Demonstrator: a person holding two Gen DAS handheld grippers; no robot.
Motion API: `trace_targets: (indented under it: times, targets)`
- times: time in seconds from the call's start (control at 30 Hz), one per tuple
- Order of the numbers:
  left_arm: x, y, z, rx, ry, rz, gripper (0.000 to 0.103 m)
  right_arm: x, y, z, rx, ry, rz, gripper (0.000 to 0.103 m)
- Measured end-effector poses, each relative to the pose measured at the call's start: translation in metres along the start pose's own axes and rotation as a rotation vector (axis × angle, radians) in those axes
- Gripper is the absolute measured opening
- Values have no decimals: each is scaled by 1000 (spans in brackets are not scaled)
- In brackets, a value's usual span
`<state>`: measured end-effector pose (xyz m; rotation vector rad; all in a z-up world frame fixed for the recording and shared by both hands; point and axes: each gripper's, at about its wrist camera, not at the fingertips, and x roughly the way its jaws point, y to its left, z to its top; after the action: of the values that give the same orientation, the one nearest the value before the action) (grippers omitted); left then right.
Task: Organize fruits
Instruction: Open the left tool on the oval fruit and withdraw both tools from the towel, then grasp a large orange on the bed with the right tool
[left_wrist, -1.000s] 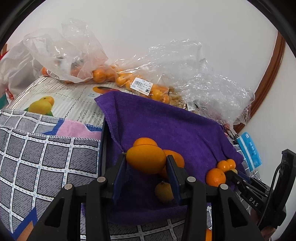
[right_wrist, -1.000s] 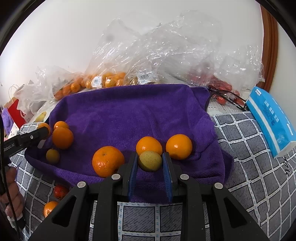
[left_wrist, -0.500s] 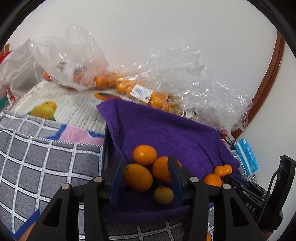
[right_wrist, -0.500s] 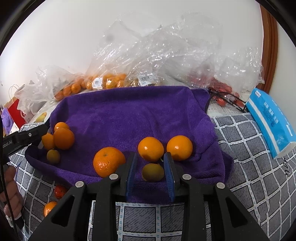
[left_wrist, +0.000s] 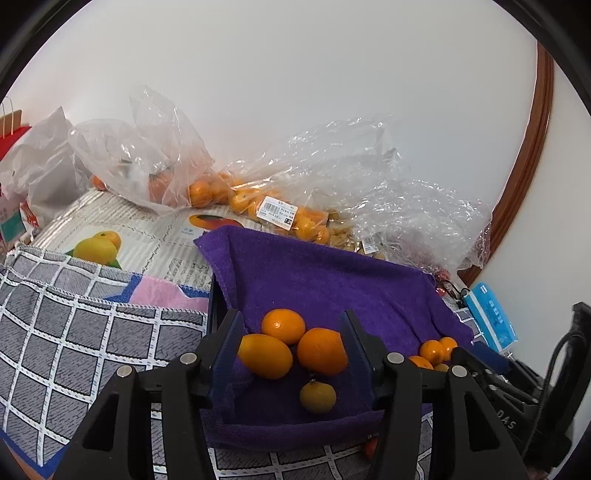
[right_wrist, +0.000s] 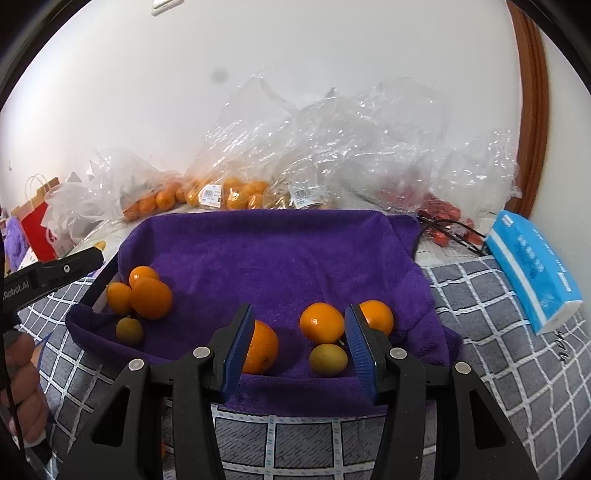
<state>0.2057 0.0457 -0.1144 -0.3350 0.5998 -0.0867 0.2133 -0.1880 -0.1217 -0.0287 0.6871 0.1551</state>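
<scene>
A purple towel (left_wrist: 325, 280) (right_wrist: 280, 258) lines a tray. In the left wrist view three oranges (left_wrist: 265, 355) (left_wrist: 283, 326) (left_wrist: 322, 350) and a small yellow-green fruit (left_wrist: 317, 397) lie on it. My left gripper (left_wrist: 291, 343) is open and empty around them. In the right wrist view my right gripper (right_wrist: 299, 343) is open and empty. Between its fingers lie a small yellow-green fruit (right_wrist: 328, 359) and an orange (right_wrist: 321, 322). A larger orange (right_wrist: 260, 350) touches the left finger. Another orange (right_wrist: 376, 316) sits behind the right finger.
Clear plastic bags of oranges (left_wrist: 258, 206) (right_wrist: 229, 192) and red fruit (right_wrist: 439, 214) lie behind the towel by the wall. A blue tissue pack (right_wrist: 532, 269) sits at the right. A grey checked cloth (left_wrist: 74, 325) covers the surface. A fruit-printed box (left_wrist: 122, 236) lies far left.
Both grippers have opened and pulled back. The left let go of an orange, the right let go of the small yellow-green fruit. Both fruits now lie on the towel.
</scene>
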Motion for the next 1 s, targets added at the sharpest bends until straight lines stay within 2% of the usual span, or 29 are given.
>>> trace_targets:
  times: [0.23, 0.3, 0.4, 0.53, 0.6, 0.77, 0.9, 1.0]
  targets:
    - [-6, -1, 5, 24, -23, 27, 53, -37, 9, 3, -21, -19, -16, 50]
    - [-10, 0, 8, 20, -24, 17, 53, -45, 10, 2, -2, -20, -31, 50]
    - [-17, 2, 15, 16, -27, 31, 53, -52, 11, -1, 43, 12, -8, 50]
    - [-37, 12, 19, 2, 26, 42, 53, -57, 16, -12, 69, 77, 28, 50]
    - [-47, 18, 15, 24, 35, 83, 53, -56, 22, -19, 68, 96, 49, 51]
    - [-54, 40, -13, 36, 127, 116, 53, -49, 45, -40, 64, 151, 140, 50]
    - [-51, 61, -40, 18, 198, 149, 53, -43, 66, -50, 23, 181, 188, 50]
    - [-48, 68, -47, 4, 236, 150, 53, -39, 80, -56, -22, 198, 209, 50]
